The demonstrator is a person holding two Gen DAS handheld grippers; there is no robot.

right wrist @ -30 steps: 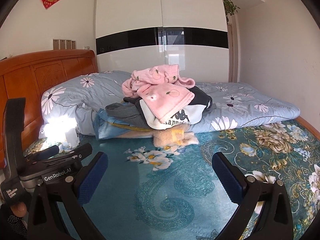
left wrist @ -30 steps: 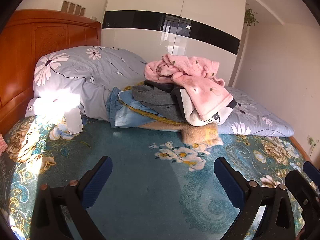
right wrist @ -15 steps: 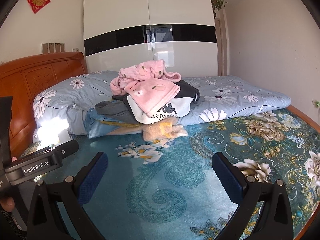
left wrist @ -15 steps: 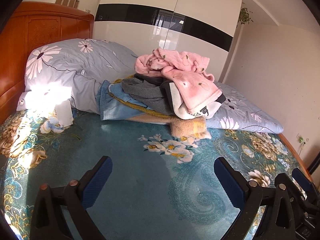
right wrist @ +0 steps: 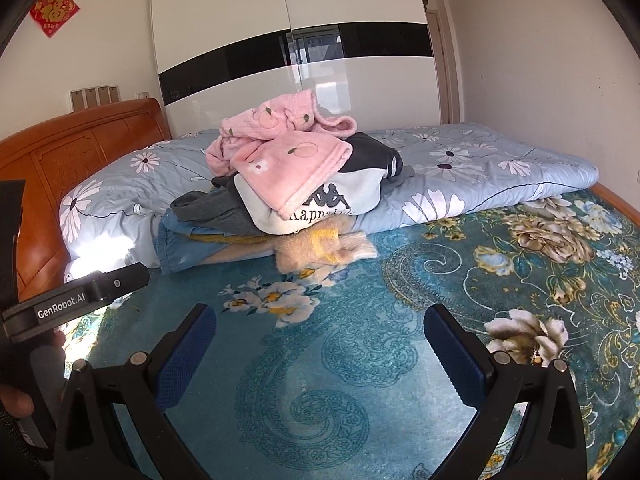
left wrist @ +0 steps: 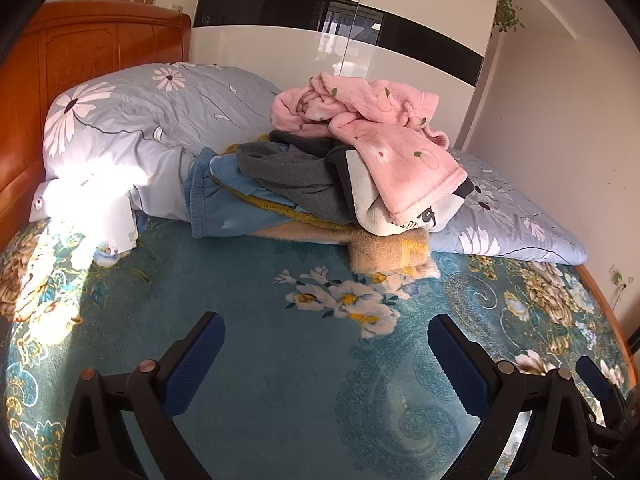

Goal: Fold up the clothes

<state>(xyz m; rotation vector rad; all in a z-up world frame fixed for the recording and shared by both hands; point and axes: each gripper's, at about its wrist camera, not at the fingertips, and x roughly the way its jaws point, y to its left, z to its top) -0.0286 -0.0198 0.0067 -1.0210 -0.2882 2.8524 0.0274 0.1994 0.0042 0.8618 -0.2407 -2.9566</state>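
Blue pads line the fingers of both grippers, which sit nearest to us at the bottom of each view. Our left gripper has its jaws spread wide with nothing between them, and our right gripper is spread just as wide and just as empty. Both hang over the teal bedspread, which is patterned with swirls and pale flowers. In the right wrist view we see the body of the left gripper at the left edge, with part of a hand below it.

Past the open fingers lies a bare stretch of the bedspread, and beyond that the pile of clothes we are to fold. It rests well apart from both grippers, partly on the bedspread and partly against the grey-blue flowered quilt that runs along the far side of the bed. At the bottom of the pile a fuzzy tan piece sticks out toward us. Above it we see blue denim, a dark grey garment, and a white and black top with lettering. Pink fleece with small fruit prints crowns the heap.

To the left stands a wooden headboard. Behind everything rises a glossy white wardrobe with a black band.
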